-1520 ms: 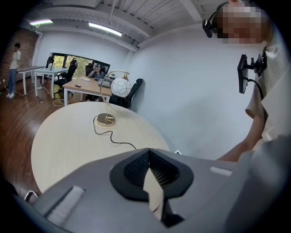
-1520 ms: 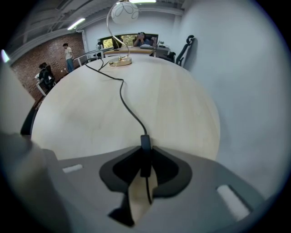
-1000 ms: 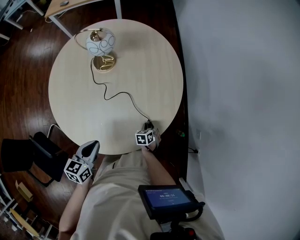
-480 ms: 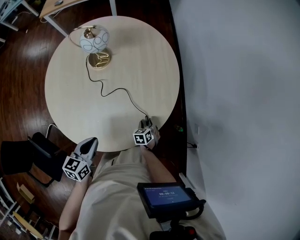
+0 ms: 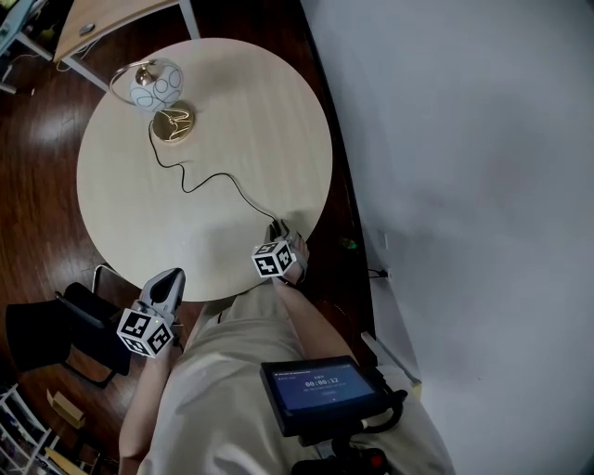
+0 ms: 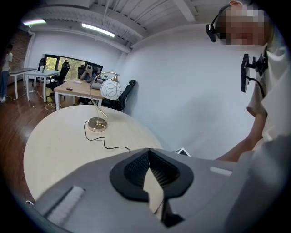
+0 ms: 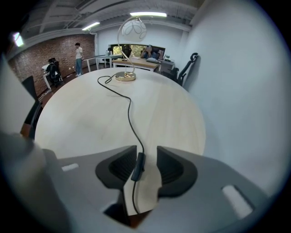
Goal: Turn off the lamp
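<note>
The lamp (image 5: 153, 83), a white globe shade on a gold base, stands at the far left of the round wooden table (image 5: 260, 121). Its black cord (image 5: 200, 181) snakes to the near edge and carries an inline switch (image 7: 137, 166). My right gripper (image 5: 277, 230) points down over that edge. Its jaws are closing with the switch between them; the switch lies against the left pad, with a gap to the right one. My left gripper (image 5: 172, 278) hangs off the near left edge, shut and holding nothing; in the left gripper view the lamp (image 6: 107, 91) is far ahead of it.
A black chair (image 5: 46, 325) stands on the wooden floor at the lower left. A desk (image 5: 102, 23) lies beyond the lamp. A white wall (image 5: 464, 186) runs close along the table's right side. A tablet (image 5: 320, 390) hangs at the person's chest.
The head view has swung, so the table and lamp sit further left. My right gripper stays over the switch and has lifted slightly. The left gripper has barely moved.
</note>
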The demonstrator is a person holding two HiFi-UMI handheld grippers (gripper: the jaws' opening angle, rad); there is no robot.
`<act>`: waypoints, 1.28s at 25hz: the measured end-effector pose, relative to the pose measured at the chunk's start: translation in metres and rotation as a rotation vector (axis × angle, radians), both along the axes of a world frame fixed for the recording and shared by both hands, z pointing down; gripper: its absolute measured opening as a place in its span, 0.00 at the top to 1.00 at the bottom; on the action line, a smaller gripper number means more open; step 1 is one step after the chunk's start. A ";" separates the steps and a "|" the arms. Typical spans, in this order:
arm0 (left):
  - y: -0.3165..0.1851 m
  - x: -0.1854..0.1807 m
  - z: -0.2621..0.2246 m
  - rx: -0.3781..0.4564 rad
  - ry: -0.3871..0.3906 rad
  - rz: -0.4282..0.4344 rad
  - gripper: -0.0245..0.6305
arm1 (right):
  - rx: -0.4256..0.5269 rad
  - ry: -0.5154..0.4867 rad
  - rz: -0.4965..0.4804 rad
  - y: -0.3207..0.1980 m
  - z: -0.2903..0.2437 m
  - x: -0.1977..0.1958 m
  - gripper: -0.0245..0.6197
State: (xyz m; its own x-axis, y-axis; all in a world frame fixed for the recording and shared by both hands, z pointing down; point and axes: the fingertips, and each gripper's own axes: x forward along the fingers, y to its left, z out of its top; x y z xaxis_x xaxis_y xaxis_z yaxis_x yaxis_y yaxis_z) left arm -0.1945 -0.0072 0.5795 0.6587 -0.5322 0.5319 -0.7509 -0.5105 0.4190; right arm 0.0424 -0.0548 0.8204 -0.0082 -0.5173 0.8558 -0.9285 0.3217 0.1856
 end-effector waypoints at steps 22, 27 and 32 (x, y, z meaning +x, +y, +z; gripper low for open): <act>-0.020 -0.048 -0.037 0.177 0.092 -0.133 0.96 | 0.246 -0.170 -0.092 -0.012 -0.169 -0.028 0.75; -0.015 -0.076 -0.036 0.185 0.108 -0.191 0.96 | 0.322 -0.246 -0.099 -0.008 -0.214 -0.040 0.75; -0.009 -0.092 -0.050 0.220 0.120 -0.227 0.96 | 0.389 -0.273 -0.163 0.005 -0.252 -0.045 0.75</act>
State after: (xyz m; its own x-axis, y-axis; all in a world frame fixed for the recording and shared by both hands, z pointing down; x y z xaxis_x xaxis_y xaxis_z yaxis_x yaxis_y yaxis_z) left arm -0.2865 -0.0165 0.5296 0.5607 -0.7661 0.3142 -0.8081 -0.4235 0.4094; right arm -0.0024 -0.0503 0.5681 -0.3118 -0.7709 0.5554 -0.9034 0.4216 0.0780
